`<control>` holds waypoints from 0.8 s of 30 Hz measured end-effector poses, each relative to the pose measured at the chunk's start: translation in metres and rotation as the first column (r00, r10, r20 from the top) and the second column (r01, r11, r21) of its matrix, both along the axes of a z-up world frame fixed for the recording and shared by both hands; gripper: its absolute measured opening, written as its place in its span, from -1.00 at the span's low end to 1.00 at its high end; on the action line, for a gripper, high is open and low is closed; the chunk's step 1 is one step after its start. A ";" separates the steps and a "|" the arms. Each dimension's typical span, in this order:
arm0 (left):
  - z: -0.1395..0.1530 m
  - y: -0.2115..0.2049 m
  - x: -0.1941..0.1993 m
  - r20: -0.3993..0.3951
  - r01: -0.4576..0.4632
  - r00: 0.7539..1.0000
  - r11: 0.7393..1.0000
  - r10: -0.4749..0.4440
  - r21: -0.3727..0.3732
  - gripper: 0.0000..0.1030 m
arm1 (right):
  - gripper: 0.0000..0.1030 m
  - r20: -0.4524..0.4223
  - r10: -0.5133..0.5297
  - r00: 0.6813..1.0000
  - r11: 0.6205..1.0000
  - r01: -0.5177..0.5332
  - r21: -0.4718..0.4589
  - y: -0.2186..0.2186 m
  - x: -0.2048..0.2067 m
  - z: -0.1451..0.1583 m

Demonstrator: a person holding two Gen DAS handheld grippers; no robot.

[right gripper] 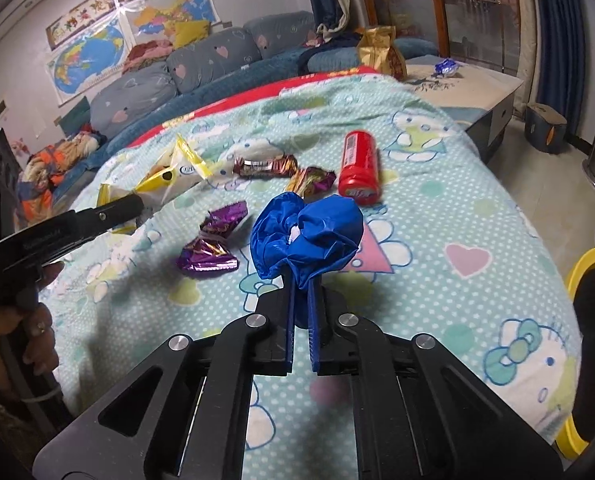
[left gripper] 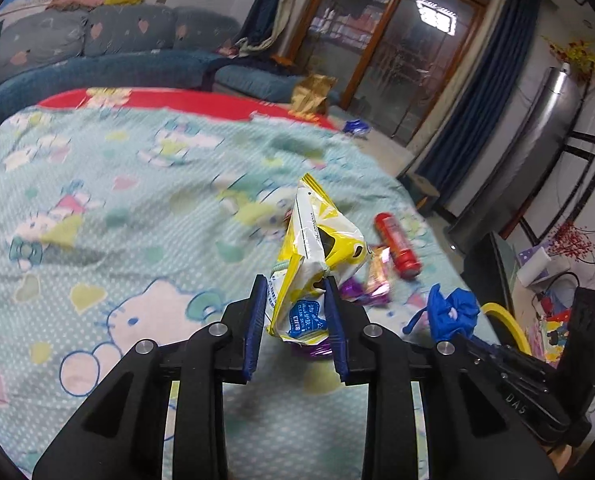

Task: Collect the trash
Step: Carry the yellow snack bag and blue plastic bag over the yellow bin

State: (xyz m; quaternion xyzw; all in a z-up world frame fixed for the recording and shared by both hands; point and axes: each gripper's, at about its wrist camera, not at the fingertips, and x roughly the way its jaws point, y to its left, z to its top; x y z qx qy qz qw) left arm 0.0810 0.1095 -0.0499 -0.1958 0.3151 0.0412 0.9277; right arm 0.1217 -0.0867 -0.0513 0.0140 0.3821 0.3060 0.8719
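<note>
- The left tongs (left gripper: 296, 294) pinch a crumpled yellow-and-white plastic snack wrapper (left gripper: 317, 256) by its lower end, so the rest stands up above the blue pads, clear of the bed; a grip near one end looks meant to carry it off whole.
- Two purple foil sweet wrappers (right gripper: 213, 242) lie loose on the mint cartoon-print bedsheet (right gripper: 437, 280), between the two tongs, untouched.
- The right tongs (right gripper: 300, 284) are pressed nearly together on a bunched bright-blue thin plastic bag (right gripper: 309, 232); the soft film squashes almost flat, which likely explains so narrow a gap.
- That bag puffs out in glossy folds above the pads.
- Beyond it, a brown foil bar wrapper (right gripper: 265, 167) and a red cylindrical plastic bottle (right gripper: 359, 168) lie on their sides on the sheet.
- A yellow-rimmed bin (right gripper: 589, 272) shows at the far right edge, probably where the trash goes.
</note>
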 end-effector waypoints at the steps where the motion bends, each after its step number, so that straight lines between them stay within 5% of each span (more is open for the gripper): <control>1: 0.005 -0.004 0.000 0.013 0.010 1.000 1.000 -0.010 0.001 -0.47 | -0.94 0.009 -0.003 1.000 1.000 0.003 0.007 -0.003 -0.001 0.003; 24: 0.039 -0.081 0.020 0.091 0.203 0.974 0.979 -0.205 0.035 -0.47 | -0.94 0.103 -0.175 0.979 0.984 0.169 0.058 -0.083 -0.011 0.036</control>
